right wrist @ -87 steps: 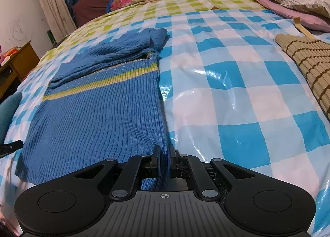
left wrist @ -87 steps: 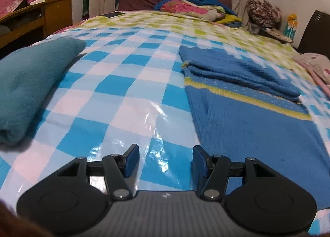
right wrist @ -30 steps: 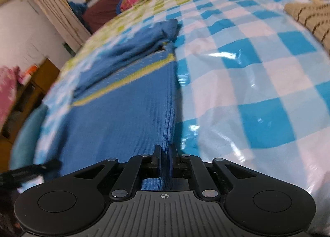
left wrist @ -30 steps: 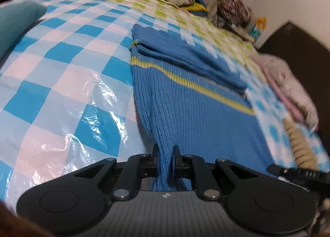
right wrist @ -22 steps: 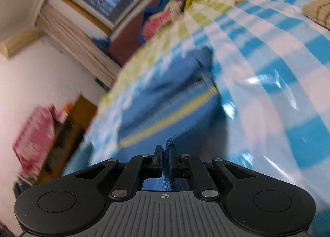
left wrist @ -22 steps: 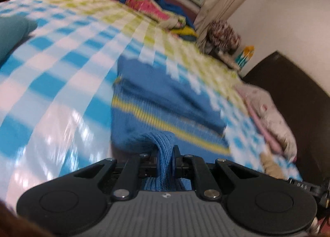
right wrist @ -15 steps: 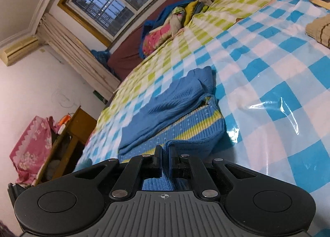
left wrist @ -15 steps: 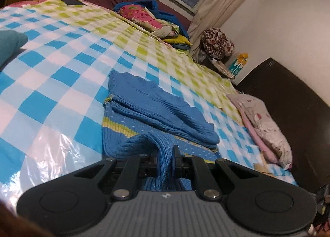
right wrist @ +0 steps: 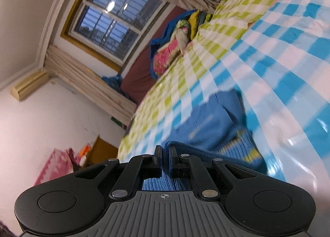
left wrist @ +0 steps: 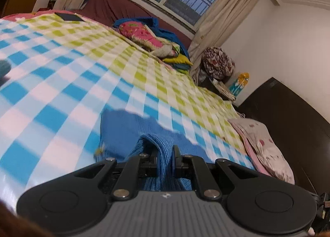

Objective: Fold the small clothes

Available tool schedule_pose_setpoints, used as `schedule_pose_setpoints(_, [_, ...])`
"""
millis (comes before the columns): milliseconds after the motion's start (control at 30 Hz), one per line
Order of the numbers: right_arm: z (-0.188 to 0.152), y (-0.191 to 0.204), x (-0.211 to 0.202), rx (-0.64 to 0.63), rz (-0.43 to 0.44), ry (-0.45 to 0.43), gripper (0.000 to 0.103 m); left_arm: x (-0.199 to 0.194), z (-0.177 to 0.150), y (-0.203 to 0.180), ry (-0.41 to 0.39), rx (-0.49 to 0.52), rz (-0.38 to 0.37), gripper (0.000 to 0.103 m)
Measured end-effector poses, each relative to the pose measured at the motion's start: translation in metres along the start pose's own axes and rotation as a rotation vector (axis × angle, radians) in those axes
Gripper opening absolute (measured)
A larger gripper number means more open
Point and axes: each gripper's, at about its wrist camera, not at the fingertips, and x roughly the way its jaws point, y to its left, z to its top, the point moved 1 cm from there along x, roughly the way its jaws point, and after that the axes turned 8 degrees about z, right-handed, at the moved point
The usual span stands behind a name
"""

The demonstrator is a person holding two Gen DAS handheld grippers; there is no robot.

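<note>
We note left gripper [left wrist: 165, 154] and right gripper [right wrist: 164, 155] jaws each clamped on the blue sweater [right wrist: 208, 127] (no legible writing) over the checked bed [left wrist: 61, 84].

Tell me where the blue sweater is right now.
The blue sweater lies on the checkered bed cover, its near hem pinched in both the left gripper and right gripper.

LEFT: left tool [left wrist: 165, 154] fingers nearly closed, clamped on blue knit sweater [left wrist: 123, 125], tilted upward | RIGHT: right tool [right wrist: 164, 155] fingers nearly closed, gripping the sweater's edge, rolled sideways, tilted upward
</note>
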Motion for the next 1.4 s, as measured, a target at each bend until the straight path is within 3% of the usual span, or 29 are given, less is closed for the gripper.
schedule_pose_setpoints(100, [0.019,-0.006,0.029,0.014,-0.008,-0.031,0.007,0.029,0.017,0.002,-0.017,-0.009,0.019,0.016])
schedule_pose_setpoints(300, [0.048,-0.035,0.092,0.051,-0.103,-0.063,0.007,0.097,0.032,0.015,0.009,-0.01,0.107,0.016])
schedule_pose_setpoints(533, [0.053,-0.062,0.14,0.014,-0.221,-0.04,0.007,0.148,0.03,0.034,0.047,-0.037,0.193,0.017])
schedule_pose_setpoints(600, [0.055,-0.067,0.15,0.008,-0.227,-0.021,0.011,0.155,0.032,0.038,0.052,-0.061,0.202,0.017])
schedule_pose_setpoints(800, [0.057,-0.072,0.151,0.039,-0.253,-0.042,0.018,0.159,0.037,0.041,0.037,-0.099,0.208,0.024])
schedule_pose_setpoints(867, [0.058,-0.071,0.148,0.036,-0.247,-0.053,0.024,0.158,0.04,0.04,0.023,-0.114,0.214,0.029])
schedule_pose_setpoints(933, [0.06,-0.068,0.146,0.02,-0.247,-0.058,0.027,0.154,0.043,0.041,-0.008,-0.13,0.235,0.044])
schedule_pose_setpoints(1033, [0.062,-0.063,0.142,-0.011,-0.253,-0.064,0.032,0.149,0.047,0.043,-0.032,-0.129,0.253,0.048])
schedule_pose_setpoints(1167, [0.06,-0.055,0.135,-0.086,-0.278,-0.063,0.035,0.14,0.042,0.044,-0.029,-0.075,0.264,0.048])
schedule_pose_setpoints(1400, [0.026,-0.045,0.131,-0.363,-0.43,0.086,0.035,0.117,0.011,0.049,0.021,0.06,0.281,0.049])
